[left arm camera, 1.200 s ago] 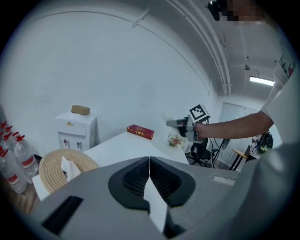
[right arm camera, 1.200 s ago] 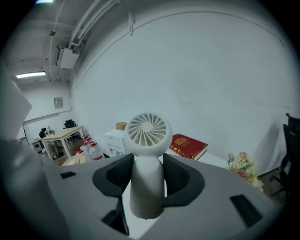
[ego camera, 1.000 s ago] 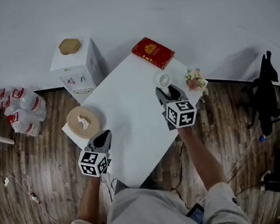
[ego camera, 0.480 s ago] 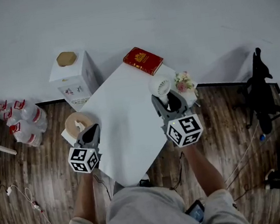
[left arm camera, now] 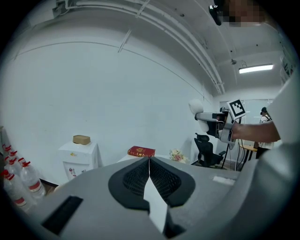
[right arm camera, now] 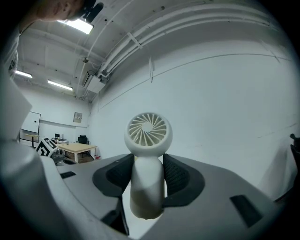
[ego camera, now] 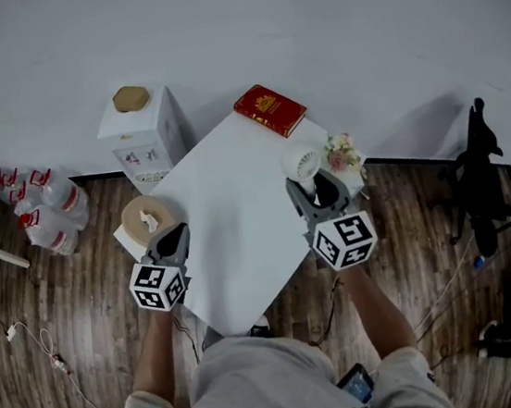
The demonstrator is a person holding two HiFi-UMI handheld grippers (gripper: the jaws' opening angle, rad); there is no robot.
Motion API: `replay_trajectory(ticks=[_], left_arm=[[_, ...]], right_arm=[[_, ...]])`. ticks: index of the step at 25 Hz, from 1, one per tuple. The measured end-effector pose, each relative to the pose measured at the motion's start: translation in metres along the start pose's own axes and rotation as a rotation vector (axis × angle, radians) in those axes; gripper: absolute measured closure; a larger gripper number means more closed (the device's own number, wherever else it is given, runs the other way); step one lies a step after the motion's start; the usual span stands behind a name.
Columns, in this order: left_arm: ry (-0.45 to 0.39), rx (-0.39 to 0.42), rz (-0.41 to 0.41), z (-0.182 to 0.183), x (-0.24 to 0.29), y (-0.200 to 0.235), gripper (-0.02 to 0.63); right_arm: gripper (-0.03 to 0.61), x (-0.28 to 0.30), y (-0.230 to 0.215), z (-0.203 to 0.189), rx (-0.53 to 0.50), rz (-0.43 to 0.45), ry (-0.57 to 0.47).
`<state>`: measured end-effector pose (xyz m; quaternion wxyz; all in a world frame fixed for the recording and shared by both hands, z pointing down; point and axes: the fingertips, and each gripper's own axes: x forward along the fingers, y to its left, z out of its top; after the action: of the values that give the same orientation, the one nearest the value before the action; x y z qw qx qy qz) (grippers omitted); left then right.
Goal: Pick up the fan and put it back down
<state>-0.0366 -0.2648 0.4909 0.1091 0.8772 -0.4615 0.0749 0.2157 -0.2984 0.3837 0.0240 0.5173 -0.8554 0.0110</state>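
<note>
Your right tongs (right arm camera: 149, 182) grasp the fan (right arm camera: 148, 132) by its handle. Lower it upright onto the surface (ego camera: 226, 226) before releasing. Your left tongs (left arm camera: 149, 161) are clenched and empty.

Right tool (ego camera: 315, 188): grips fan (ego camera: 303, 159) over the surface (ego camera: 230, 220), near its right edge.
Left tool (ego camera: 174, 236): beside tissue holder (ego camera: 145, 217).
Book (ego camera: 269, 110): far corner.
Flowers (ego camera: 342, 153): beside fan.

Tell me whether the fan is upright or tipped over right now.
Upright. In the right gripper view the fan stands with its round head on top and its handle straight down, clamped between the fingers.
</note>
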Motion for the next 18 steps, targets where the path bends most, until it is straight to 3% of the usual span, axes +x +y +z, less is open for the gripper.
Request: replay_trajectory(ticks=[13, 18], left_arm=[[0.034, -0.024, 0.055, -0.02, -0.015, 0.013, 0.609], [0.052, -0.056, 0.093, -0.029, -0.024, 0.03, 0.609]], right_arm=[[0.385, 0.047, 0.013, -0.071, -0.024, 0.079, 0.146], [0.385, 0.081, 0.029, -0.114, -0.099, 0.125, 0.241]])
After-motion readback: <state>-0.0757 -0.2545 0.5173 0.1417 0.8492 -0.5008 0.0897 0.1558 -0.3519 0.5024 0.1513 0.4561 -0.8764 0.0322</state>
